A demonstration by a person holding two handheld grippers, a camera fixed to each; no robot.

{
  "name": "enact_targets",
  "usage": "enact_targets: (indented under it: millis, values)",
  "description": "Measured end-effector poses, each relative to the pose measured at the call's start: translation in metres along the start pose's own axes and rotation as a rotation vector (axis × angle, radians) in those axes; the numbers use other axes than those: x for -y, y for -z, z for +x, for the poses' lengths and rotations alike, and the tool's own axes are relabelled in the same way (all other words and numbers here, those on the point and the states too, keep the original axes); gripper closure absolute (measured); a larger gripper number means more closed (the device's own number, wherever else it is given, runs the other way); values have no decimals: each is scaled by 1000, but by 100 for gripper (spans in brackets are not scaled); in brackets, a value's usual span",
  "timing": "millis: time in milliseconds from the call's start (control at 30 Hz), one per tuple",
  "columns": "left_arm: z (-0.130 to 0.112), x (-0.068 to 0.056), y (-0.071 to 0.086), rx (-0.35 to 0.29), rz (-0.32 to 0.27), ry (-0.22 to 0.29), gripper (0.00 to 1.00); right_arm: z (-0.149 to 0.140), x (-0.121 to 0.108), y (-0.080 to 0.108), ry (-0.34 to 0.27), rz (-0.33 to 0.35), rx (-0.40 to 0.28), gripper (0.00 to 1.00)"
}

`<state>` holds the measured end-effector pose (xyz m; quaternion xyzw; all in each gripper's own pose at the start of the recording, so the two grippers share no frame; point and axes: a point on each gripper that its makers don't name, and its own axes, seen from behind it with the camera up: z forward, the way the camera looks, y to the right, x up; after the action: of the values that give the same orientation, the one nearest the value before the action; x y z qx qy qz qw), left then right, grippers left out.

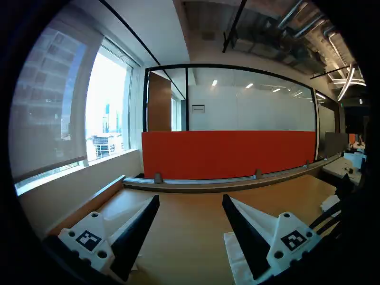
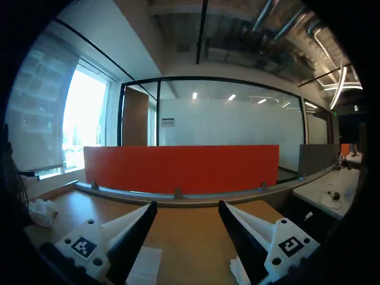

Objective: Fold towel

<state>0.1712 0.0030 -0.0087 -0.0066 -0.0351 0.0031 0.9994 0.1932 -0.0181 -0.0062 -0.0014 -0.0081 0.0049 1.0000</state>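
Towel (image 2: 148, 264) on desk (image 2: 190, 232); partition (image 2: 180, 168) behind; window (image 2: 83, 118) left.

Wooden tabletop (image 1: 190, 228) had a flat white towel (image 2: 148, 266) lying at its near edge. A crumpled white cloth (image 2: 42, 211) lay by one side edge.

Divider (image 1: 228, 154) orange-red, plain; desk (image 1: 190, 232) tan wood; towel (image 1: 232, 251) white; partition frame (image 1: 145, 99) black.

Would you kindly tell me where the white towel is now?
In the left gripper view, the white towel lies on the wooden desk at the lower right, partly beneath the right-hand jaw of the left gripper.
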Motion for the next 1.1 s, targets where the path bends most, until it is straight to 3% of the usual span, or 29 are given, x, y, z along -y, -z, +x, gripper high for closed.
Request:
enact_targets:
  millis: [267,467,833,1100]
  values:
    - [18,-5,2,16,-37,-11,2,19,11,2,21,24,17,0]
    - [26,-13,2,43,-100,-25,1,25,25,5,59,83,51,0]
    - [30,-43,3,102,-273,-42,2,17,68,9,123,256,148,0]
    - [18,-59,4,142,-334,-39,2,4,84,13,133,325,203,0]
